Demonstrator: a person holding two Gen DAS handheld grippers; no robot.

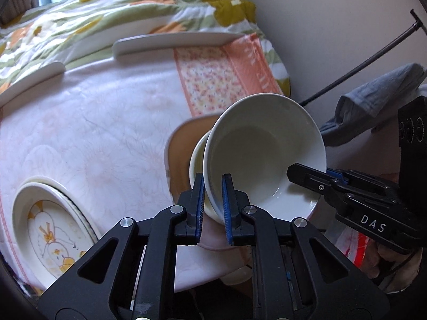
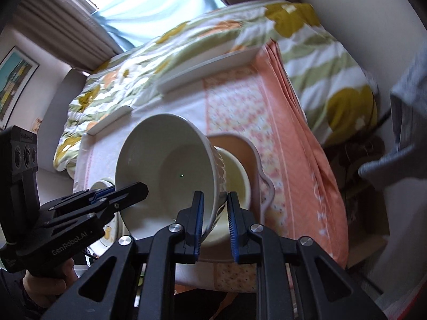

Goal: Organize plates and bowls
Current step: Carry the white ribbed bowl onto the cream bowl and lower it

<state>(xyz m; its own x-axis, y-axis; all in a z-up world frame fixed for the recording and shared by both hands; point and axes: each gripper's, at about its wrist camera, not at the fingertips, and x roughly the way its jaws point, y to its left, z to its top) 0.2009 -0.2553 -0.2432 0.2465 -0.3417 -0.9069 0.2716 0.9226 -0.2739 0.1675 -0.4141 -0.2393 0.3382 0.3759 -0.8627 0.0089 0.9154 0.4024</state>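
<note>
Precariously, both the left gripper [image 1: 213, 202] and right gripper [image 2: 215, 222] pinch opposite rims of one tilted white bowl [image 1: 267, 157] over a smaller bowl [image 2: 237, 184]; uneven pull could, seemingly, slip it onto the tan plate [image 1: 181, 144].

White bowl [image 1: 267, 154]: glazed ceramic look, smooth and glossy inside; raised relief pattern on its outer wall in the right wrist view [image 2: 160, 160].
Cream bowl [image 2: 237, 178], just behind the white bowl: glossy glaze, smooth.
Printed plate [image 1: 53, 229], left of the white bowl: glossy ceramic look with a painted chick design.
Left gripper [image 1: 213, 200]: matt black plastic body, ribbed blue pads [image 1: 225, 200], shiny metal pins.
Right gripper [image 2: 215, 213]: same matt black plastic, blue ribbed pads.
Cloth cover [image 1: 93, 133], under the white bowl: soft white fabric, faint pattern, lightly creased.
Flowered quilt [image 1: 106, 8], beyond the white bowl: puffy, stitched cloth.
</note>
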